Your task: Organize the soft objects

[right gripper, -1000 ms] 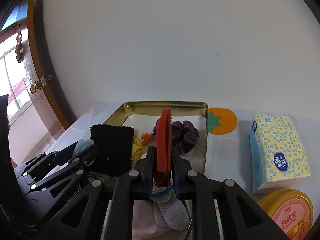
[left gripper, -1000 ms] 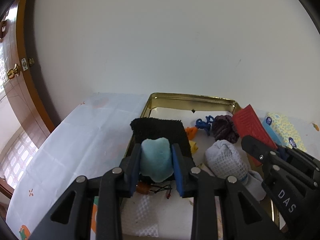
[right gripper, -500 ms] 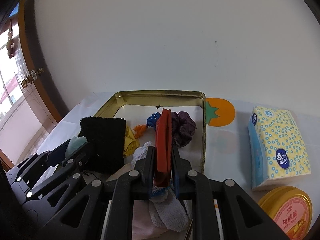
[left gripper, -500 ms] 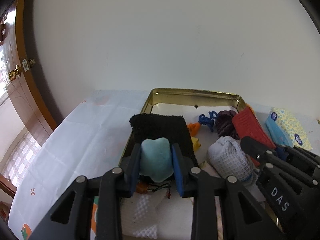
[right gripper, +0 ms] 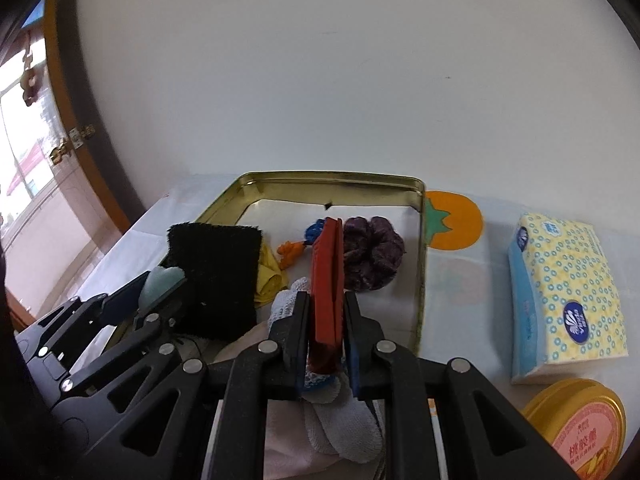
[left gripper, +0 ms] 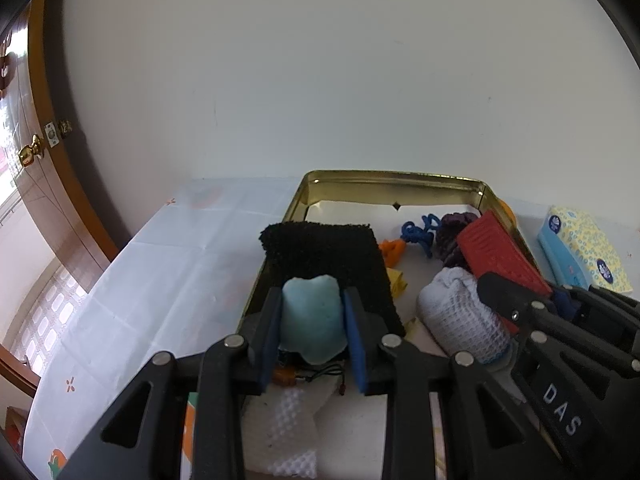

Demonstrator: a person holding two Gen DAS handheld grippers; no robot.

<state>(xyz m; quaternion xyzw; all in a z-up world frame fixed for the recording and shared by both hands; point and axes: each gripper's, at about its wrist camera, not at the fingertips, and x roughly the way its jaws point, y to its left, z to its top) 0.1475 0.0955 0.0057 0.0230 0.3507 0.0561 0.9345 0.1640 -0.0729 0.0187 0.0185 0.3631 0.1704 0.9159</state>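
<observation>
Both claws have edged forward over the gold tray (left gripper: 392,181). Left claw (left gripper: 312,320) pinches a teal-and-black sponge (left gripper: 312,316), right claw (right gripper: 326,332) clamps a red pad (right gripper: 327,280), each upright, probably for slotting in edgewise.

One gold tin tray (right gripper: 418,256); one black sponge (right gripper: 218,276); one red sponge (right gripper: 328,280); one purple scrunchie (right gripper: 372,256); one blue cord (left gripper: 420,232); one tissue pack (right gripper: 568,296); one round yellow tin (right gripper: 580,428); two grippers: left gripper (left gripper: 313,334), right gripper (right gripper: 326,344).

Right gripper (right gripper: 326,344) clamps red pad (right gripper: 327,280) above gold tray (right gripper: 419,264).
</observation>
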